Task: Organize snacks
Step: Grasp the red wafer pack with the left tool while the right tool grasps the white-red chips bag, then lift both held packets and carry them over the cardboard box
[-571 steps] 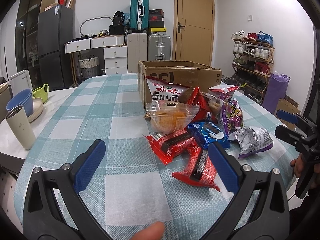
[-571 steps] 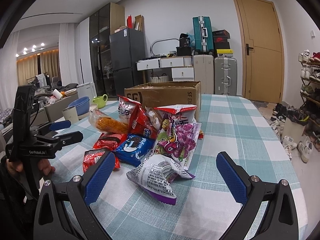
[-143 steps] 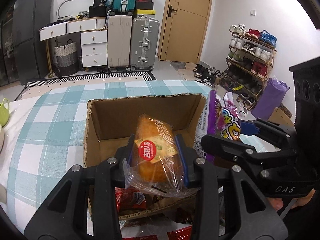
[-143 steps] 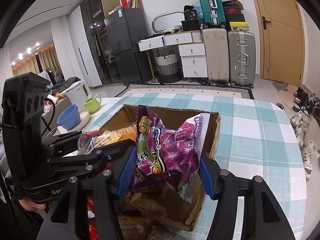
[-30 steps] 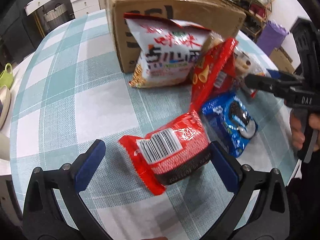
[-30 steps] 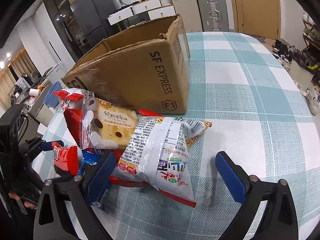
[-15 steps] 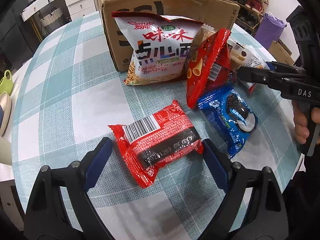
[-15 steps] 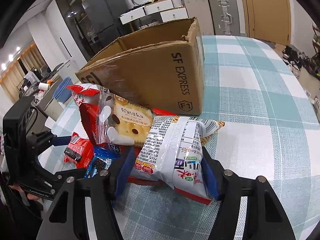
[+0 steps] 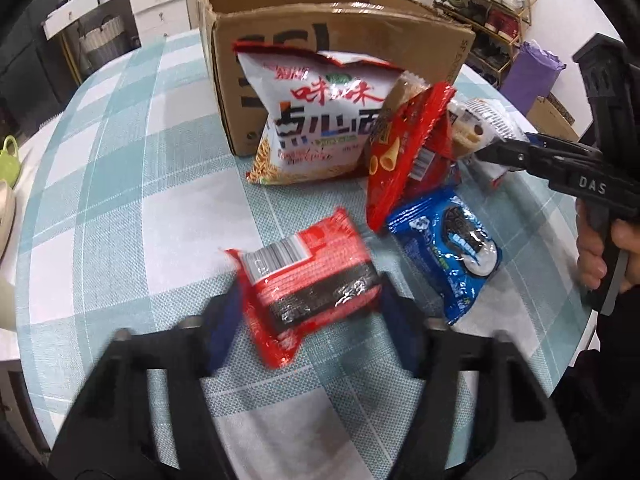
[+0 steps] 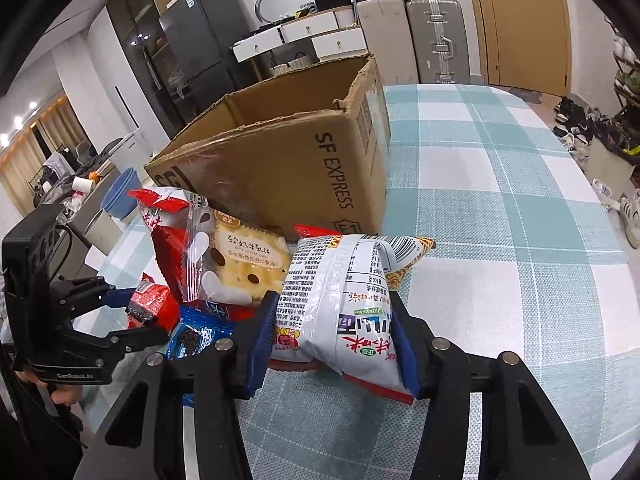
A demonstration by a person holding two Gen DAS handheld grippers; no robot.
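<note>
Both sets of jaws have just been closing, the left gripper (image 9: 308,308) pinching a red snack packet (image 9: 308,280) lying crosswise between its pads and the right gripper (image 10: 334,340) squeezing a white noodle-snack bag (image 10: 344,300), with the open cardboard box (image 10: 288,160) sitting just behind, so both loads probably lift up and forward.

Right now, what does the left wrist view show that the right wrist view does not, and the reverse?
Only the left wrist view: the front of the big white noodle bag leaning on the box, and the shoe rack.

Only the right wrist view: the fridge, and the right hand-held gripper clamping a white snack bag.

Both: the cardboard box, red packet, blue cookie pack.
</note>
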